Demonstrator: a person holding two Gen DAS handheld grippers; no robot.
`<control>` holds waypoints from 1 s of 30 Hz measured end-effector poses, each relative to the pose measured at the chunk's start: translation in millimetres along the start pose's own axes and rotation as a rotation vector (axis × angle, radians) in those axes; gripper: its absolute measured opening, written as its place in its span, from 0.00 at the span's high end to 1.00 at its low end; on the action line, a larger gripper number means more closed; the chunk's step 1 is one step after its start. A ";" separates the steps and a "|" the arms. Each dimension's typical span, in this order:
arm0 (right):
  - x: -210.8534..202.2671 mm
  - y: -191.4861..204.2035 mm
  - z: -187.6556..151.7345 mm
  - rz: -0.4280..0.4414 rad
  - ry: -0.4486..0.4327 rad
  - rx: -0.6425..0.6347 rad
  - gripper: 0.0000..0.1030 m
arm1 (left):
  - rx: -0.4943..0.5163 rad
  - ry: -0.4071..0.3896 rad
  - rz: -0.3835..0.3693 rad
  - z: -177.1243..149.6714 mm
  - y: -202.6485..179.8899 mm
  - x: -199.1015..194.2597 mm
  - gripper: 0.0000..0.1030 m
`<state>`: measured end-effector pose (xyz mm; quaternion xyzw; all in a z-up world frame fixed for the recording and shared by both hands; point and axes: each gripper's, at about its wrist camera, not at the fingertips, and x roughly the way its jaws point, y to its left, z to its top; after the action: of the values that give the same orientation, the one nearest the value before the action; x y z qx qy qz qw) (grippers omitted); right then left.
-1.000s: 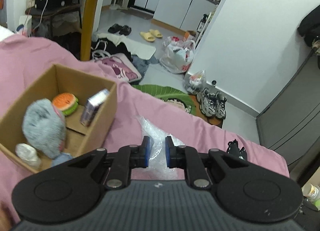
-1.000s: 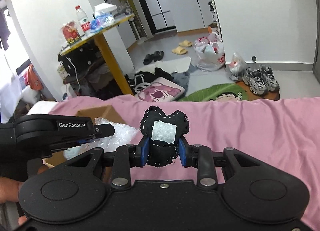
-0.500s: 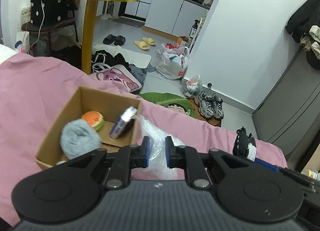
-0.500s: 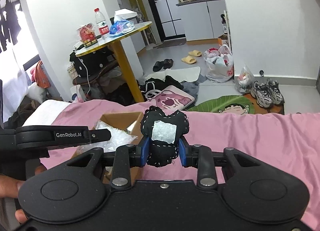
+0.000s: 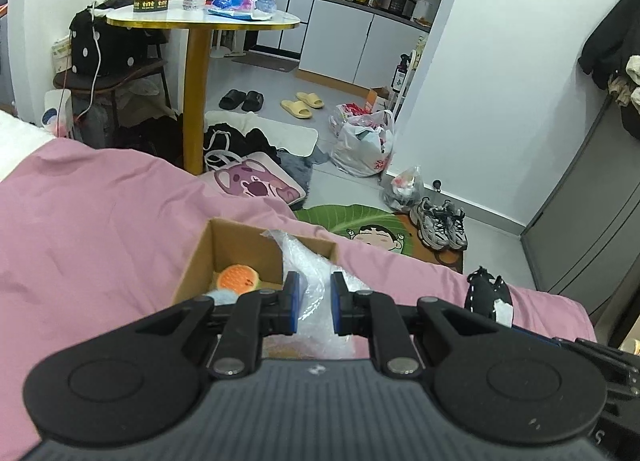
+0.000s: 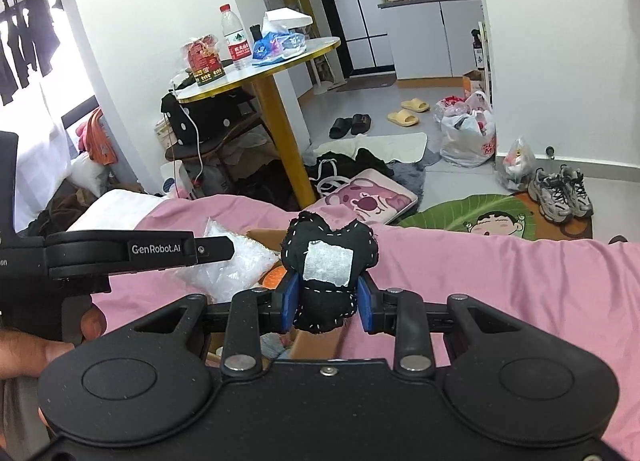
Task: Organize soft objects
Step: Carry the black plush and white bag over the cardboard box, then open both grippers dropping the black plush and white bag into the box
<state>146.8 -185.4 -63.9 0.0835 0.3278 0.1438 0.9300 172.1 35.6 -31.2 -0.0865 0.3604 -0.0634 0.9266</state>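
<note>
My left gripper (image 5: 314, 303) is shut on a clear bubble-wrap bag (image 5: 308, 281) and holds it over the cardboard box (image 5: 200, 261) on the pink bedsheet. An orange watermelon-slice toy (image 5: 237, 278) lies in the box. My right gripper (image 6: 326, 301) is shut on a black stitched plush (image 6: 328, 261) with a white patch, held above the box's right side (image 6: 316, 341). The plush also shows in the left wrist view (image 5: 486, 295). The bag shows in the right wrist view (image 6: 232, 265) under the left gripper's finger (image 6: 180, 251).
The pink bed (image 6: 500, 281) spreads around the box. Beyond its far edge are a round table on a yellow leg (image 5: 196, 101), a pink cushion (image 5: 256, 183), a green mat (image 5: 360, 221), sneakers (image 5: 440, 221) and bags on the floor.
Both grippers have risen and moved toward the box. The left one carried the bubble-wrap bag over the box; the right one brought the black plush to the box's right side.
</note>
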 end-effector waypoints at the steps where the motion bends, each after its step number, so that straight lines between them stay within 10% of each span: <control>1: 2.5 1.6 0.4 0.003 0.002 0.001 0.70 | 0.000 0.003 0.000 0.3 1.6 1.5 0.86; 30: 98.5 5.9 -6.7 0.024 0.129 0.065 0.70 | -0.135 0.232 -0.045 -11.3 54.7 109.3 0.73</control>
<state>214.5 -147.6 -125.3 0.1082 0.3906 0.1494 0.9019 247.5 68.1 -122.5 -0.1489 0.4665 -0.0692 0.8692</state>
